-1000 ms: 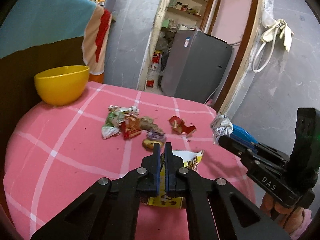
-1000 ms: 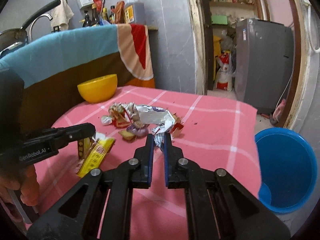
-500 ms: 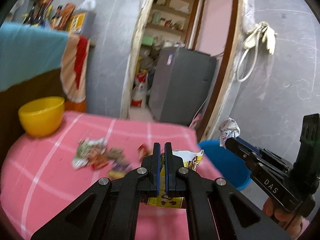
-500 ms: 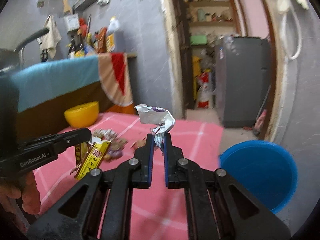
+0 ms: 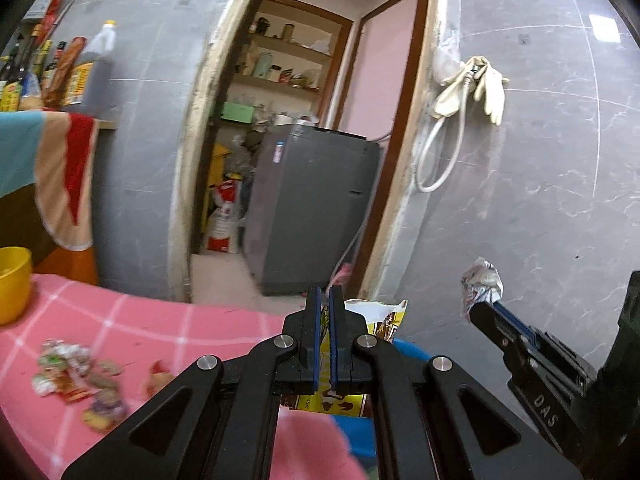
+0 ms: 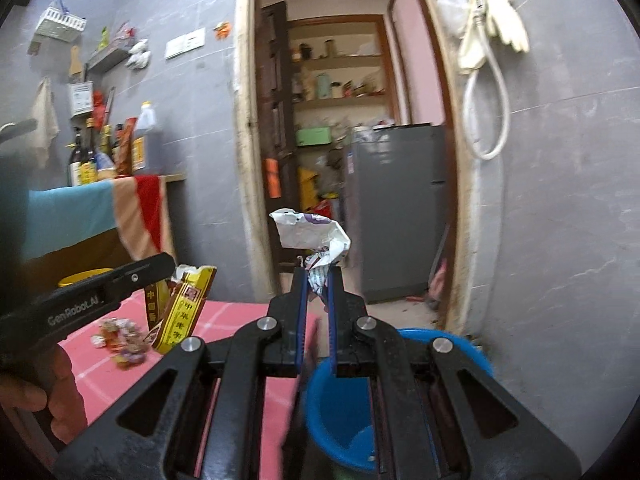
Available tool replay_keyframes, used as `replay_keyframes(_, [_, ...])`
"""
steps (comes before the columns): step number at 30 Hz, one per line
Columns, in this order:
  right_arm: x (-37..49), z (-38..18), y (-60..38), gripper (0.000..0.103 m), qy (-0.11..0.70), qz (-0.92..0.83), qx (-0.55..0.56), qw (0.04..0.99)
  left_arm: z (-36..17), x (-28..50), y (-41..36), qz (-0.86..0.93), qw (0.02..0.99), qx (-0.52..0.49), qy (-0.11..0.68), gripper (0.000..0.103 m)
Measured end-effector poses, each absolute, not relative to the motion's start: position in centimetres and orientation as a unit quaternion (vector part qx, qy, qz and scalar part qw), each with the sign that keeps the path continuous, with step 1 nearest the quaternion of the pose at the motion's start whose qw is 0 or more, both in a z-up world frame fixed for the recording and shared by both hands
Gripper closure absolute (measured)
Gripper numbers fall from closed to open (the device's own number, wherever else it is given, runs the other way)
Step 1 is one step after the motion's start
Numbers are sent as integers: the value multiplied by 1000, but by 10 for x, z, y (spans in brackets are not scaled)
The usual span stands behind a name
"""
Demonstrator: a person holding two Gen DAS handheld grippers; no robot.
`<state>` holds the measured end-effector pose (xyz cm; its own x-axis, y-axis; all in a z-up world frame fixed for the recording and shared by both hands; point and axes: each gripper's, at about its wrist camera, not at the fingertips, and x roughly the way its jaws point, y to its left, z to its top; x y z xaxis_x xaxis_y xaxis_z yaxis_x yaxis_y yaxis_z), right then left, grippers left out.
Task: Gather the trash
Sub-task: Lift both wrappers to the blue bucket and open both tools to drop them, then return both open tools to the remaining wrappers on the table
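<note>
With the right tongs (image 6: 318,280) pinching a crumpled wrapper (image 6: 310,232) above the blue bin (image 6: 400,392) and the left tongs (image 5: 325,312) pinching a yellow packet (image 5: 376,316) near the bench (image 5: 120,320) edge, each should centre over the bin before releasing.

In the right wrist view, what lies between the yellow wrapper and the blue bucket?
In the right wrist view, the right tool, shut on the crumpled silver wrapper, stands between the yellow wrapper and the blue bucket.

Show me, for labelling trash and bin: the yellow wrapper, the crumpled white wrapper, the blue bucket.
yellow wrapper (image 6: 182,312), right wrist view, printed front.
crumpled white wrapper (image 6: 308,232), right wrist view, upper crumpled part.
blue bucket (image 6: 336,420), right wrist view, inner wall.
</note>
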<state>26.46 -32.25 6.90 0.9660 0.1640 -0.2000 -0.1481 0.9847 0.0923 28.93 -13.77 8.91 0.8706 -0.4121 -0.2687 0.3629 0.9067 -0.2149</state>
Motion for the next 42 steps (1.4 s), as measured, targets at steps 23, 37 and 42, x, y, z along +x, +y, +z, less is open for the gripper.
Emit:
replay_keyframes(23, [323,15,-417,69,239,25,127,962,43,371,-237,-230,933,-64,269,101])
replay_keyframes(37, [344,-6,-419,52,293,27,140,945,13,387,-232,-214,910,-79,346,90])
replay_keyframes(42, [337,2,-419,44,274,22,138,952,22,379,-219,-213,918,-91,323,76])
